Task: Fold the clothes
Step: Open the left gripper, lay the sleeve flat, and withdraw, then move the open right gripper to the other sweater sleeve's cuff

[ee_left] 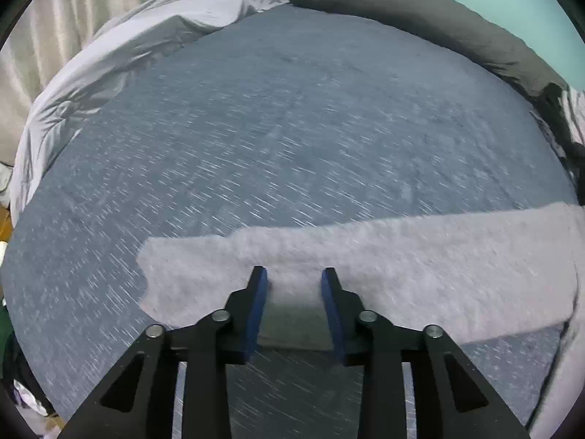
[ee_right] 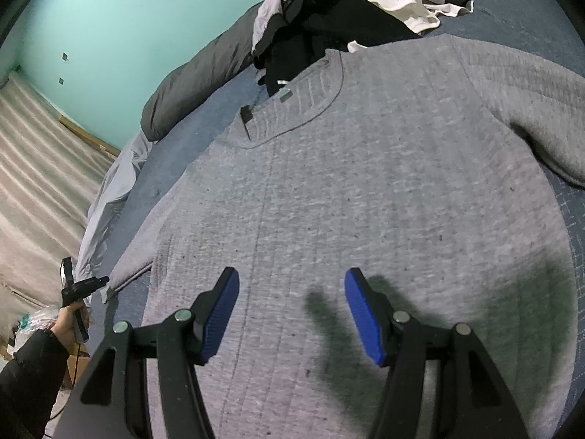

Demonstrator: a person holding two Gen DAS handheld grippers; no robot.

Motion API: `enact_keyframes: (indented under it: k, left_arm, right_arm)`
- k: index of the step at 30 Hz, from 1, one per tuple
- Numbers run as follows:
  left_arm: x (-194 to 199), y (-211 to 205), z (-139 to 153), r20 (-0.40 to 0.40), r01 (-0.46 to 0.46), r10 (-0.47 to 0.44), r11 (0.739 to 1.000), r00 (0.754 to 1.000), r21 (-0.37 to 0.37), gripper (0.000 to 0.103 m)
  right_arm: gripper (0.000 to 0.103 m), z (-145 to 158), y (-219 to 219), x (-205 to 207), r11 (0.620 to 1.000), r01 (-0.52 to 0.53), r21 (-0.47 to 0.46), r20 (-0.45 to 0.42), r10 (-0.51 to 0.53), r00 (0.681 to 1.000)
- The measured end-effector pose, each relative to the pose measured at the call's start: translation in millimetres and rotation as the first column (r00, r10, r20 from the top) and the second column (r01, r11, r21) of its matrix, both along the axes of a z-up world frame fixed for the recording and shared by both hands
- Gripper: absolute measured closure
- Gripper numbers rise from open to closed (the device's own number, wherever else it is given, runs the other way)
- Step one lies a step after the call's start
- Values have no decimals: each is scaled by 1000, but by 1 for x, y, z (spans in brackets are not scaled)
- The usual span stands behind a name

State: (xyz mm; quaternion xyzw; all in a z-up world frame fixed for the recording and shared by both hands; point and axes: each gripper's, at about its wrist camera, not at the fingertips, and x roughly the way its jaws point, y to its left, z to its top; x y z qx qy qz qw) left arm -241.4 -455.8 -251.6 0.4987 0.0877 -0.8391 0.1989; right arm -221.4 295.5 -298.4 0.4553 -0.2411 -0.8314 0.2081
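Left wrist view is smeared by motion blur; the sweater (ee_left: 365, 278) sleeve runs off frame at right, lying flat on the blue bedspread (ee_left: 274, 128). Left gripper (ee_left: 294, 278) stands narrowly parted over the sleeve's edge, pinching nothing. Open bedspread stretches beyond, up to a grey pillow (ee_left: 420, 11). Right gripper (ee_right: 292, 285) hangs wide, empty, above the sweater's body, whose hem is cut off below; a clothes pile (ee_right: 329, 11) sits past the collar.

- Grey knit sweater (ee_right: 365, 201), spread flat and front-up on the blue bedspread, ribbed round collar toward the far clothes pile.
- One sleeve (ee_left: 365, 274) stretched straight out sideways, cuff end lying flat.
- Other sleeve (ee_right: 530, 109) angled off to the right, slightly bent.
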Motion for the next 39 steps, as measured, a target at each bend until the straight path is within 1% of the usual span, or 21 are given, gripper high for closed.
enact_keyframes:
  k: [4,7,8,11,14,18,21,23,25,27,30,32,35,36,39]
  left_arm:
    - [-4,18,-16,35,15,-16,1000,999,14,66]
    - [-8,21,-33,54,0,0,1000,999,3,66]
    - [-9,21,-32,51,-9,9,1000,999,5,65]
    - [-11,25,-21,36,-19,19,1000,999,0,65]
    - [-5,43,-4,3,14,-14,1000,1000,-6,65]
    - [-1,73,12,-31,38,-37,998,999,48,64]
    - [8,111,27,-65,68,-62,993,996,101,60]
    - [11,138,35,-91,96,-83,984,992,149,53]
    - [15,167,35,-86,146,-131,971,988,188,52]
    - [19,196,39,-97,205,-190,961,977,185,52]
    - [26,231,44,-128,277,-256,943,958,184,49]
    - [33,251,46,-144,301,-274,930,951,213,40]
    - [44,276,40,-159,336,-304,908,940,250,39]
    - [47,285,37,-159,349,-317,902,935,255,39]
    - [50,302,24,-147,374,-347,893,926,248,38]
  right_arm:
    - [42,3,3,1,1000,7,-4,-7,-7,1000]
    - [42,3,7,-1,1000,19,-9,-5,-19,1000]
    - [42,2,9,-2,1000,22,-11,-3,-22,1000]
    - [42,2,11,-2,999,28,-18,1,-28,1000]
    - [42,3,11,-2,999,26,-25,0,-26,1000]
    - [42,9,10,1,999,24,-25,-13,-24,1000]
    - [42,20,19,8,998,56,-30,-34,-57,998]
    - [42,27,25,13,996,80,-40,-44,-82,996]
    - [42,32,34,24,994,103,-47,-51,-106,993]
    - [42,36,44,33,992,118,-47,-54,-121,991]
    - [42,42,72,53,989,145,-25,-49,-146,988]
    - [42,43,96,64,986,169,-3,-36,-169,985]
    - [42,46,153,81,969,243,42,2,-243,970]
    - [42,50,175,87,959,280,50,7,-281,960]
    - [41,62,252,110,906,417,73,20,-420,907]
